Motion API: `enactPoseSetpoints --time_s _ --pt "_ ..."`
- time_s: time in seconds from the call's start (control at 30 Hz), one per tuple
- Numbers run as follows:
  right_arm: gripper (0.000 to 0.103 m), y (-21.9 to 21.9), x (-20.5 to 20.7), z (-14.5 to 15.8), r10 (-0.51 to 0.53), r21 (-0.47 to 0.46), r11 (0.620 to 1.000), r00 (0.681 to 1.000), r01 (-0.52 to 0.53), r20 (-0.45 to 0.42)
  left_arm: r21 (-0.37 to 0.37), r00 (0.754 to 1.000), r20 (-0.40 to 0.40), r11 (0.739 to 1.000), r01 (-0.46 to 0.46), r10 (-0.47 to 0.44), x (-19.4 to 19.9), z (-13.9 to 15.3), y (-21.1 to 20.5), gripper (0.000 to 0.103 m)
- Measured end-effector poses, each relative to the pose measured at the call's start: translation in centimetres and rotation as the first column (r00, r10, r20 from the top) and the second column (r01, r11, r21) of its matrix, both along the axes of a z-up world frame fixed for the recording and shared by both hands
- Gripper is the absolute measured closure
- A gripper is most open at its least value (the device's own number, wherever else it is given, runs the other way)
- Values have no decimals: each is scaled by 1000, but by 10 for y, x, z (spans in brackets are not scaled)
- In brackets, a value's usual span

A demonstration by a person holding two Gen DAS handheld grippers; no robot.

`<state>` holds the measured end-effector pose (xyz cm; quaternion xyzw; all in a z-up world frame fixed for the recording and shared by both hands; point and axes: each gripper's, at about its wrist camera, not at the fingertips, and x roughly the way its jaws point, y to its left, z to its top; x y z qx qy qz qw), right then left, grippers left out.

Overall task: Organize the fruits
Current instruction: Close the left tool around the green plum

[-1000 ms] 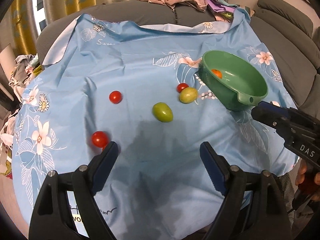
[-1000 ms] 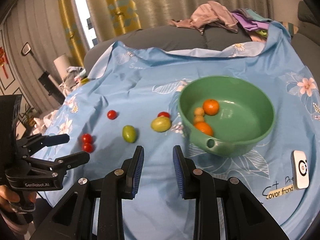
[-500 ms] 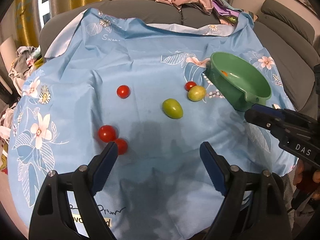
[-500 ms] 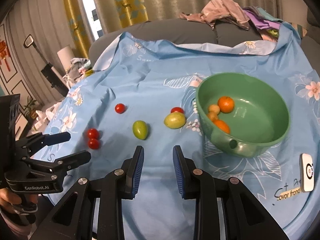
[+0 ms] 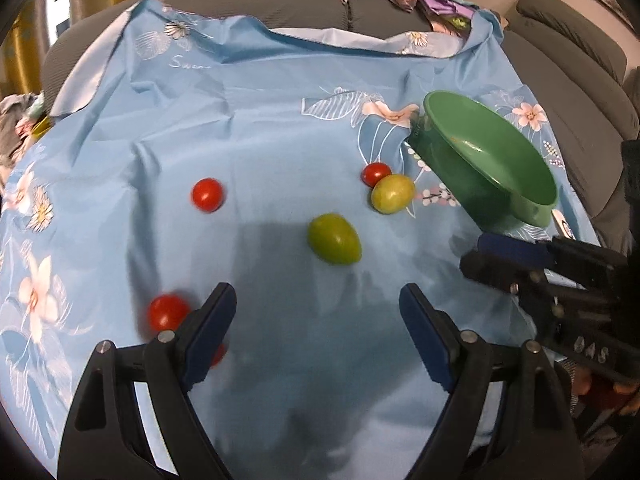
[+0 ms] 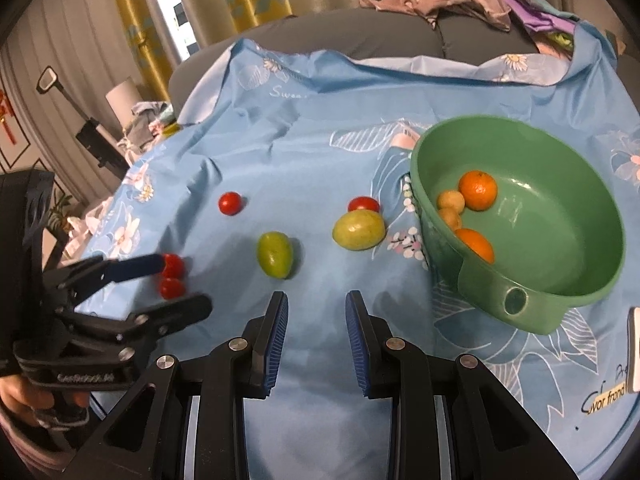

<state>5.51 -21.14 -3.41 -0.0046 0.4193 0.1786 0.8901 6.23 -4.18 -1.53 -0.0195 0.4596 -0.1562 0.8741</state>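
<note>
Five small tomatoes and plums lie loose on a blue flowered cloth over the desk, left of a green plastic bowl (image 6: 560,292) holding oranges. The left gripper (image 5: 316,300), jaws wide, hangs beside a red tomato (image 5: 168,312) at lower left; the right gripper (image 6: 316,312) is nearly closed, empty. Smooth, round and soft-skinned, the tomato likely rolls and bruises: grip gently across its middle.

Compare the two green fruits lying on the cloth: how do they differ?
The darker green fruit lies alone mid-cloth, long axis pointing away; the yellow-green fruit lies crosswise, looks bigger, and sits against a red tomato, nearer the green bowl. Both are oval, outside the bowl, and in no gripper.
</note>
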Motion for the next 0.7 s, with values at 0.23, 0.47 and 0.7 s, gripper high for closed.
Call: enactPoseSetpoints --time_s 0.23,0.47,0.7 --pt "73 -2 8 -10 14 -25 1000 1000 -14 -11 25 999 -47 999 20 -18 37 -19 -16 22" --pt "73 -7 17 -16 14 -19 1000 1000 -15 -25 53 998 -66 998 18 -14 55 -29 -25 45" --pt "73 -6 25 -19 18 -15 1000 999 -19 -31 59 998 -61 998 28 -24 59 -35 -30 63"
